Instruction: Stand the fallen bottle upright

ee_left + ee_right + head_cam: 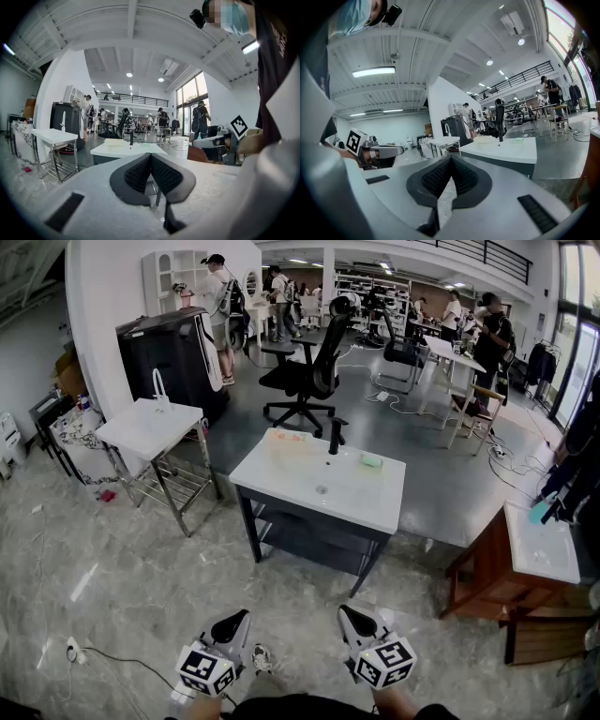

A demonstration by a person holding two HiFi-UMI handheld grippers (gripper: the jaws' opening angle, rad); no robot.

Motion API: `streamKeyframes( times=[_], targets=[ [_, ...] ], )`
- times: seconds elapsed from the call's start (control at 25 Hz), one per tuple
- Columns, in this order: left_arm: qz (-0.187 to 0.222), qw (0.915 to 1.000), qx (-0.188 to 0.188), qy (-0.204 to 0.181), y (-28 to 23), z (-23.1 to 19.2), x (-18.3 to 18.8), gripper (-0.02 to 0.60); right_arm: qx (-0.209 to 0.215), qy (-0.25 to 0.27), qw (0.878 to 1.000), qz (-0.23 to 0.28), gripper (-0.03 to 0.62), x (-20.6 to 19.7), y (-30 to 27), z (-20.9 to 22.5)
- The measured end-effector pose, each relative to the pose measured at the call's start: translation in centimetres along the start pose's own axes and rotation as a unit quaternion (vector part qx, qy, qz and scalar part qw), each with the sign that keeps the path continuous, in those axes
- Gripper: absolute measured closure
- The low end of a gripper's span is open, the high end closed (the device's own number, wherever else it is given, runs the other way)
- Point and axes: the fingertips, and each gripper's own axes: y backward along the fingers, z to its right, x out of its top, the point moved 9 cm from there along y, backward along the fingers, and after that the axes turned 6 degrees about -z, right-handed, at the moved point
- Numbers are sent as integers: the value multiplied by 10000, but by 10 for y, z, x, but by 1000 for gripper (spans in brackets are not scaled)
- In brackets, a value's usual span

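**While both grippers stay low and empty, the bottle lies on the counter ahead**

As I look down through the head view, the left gripper (232, 622) and the right gripper (354, 620) sit side by side at the bottom of the frame, over the grey marbled floor (141, 587). Both point roughly level, toward the room. Each gripper's own view shows its ribbed black pads pressed together at the tips with nothing between them, so I read both as fully closed and holding nothing.

Well ahead of them stands a dark-framed washbasin table (281, 486) with a white top. A black faucet (334, 435) rises from its far edge. Left of the faucet a pale, translucent shape lies flat on the white top; I take it for the bottle (292, 446), though it is too small and washed out for me to pick out a cap or neck. A small green block (372, 460) rests on the same top, right of the faucet. Behind the table is a black office chair (314, 367).

Neither gripper is anywhere near the bottle.
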Motion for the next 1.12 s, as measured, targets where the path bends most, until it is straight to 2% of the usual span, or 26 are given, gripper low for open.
streamKeyframes(
  times=[0.2, 0.44, 0.52, 0.56, 0.6, 0.68, 0.84, 1.12],
  targets=[
    [23, 9997, -216, 120, -12, -19, 0, 560, 99, -390, 9991, 98, 592, 6, -21, 6],
    [-30, 9989, -456, 73, -38, -52, 7, 557, -103, -569, 9982, 131, 600, 16, -57, 14],
    [-19, 9985, -545, 98, -47, -67, 11, 554, -141, -673, 9976, 108, 509, 20, -72, 16],
    [-16, 9983, -574, 120, -51, -76, 13, 547, -171, -701, 9974, 94, 500, 23, -80, 17],
    [-23, 9981, -595, 146, -55, -85, 15, 513, -206, -718, 9972, 91, 499, 26, -88, 18],
    [-48, 9978, -636, 189, -64, -104, 17, 381, -292, -764, 9966, 107, 493, 32, -105, 20],
    [-9, 9973, -714, 180, -75, -140, 24, 362, -433, -832, 9955, 131, 473, 42, -140, 22],
    [-71, 9979, -618, 191, -82, -215, 29, 339, -455, -1009, 9937, 198, 447, 59, -212, 17]
  ],
)
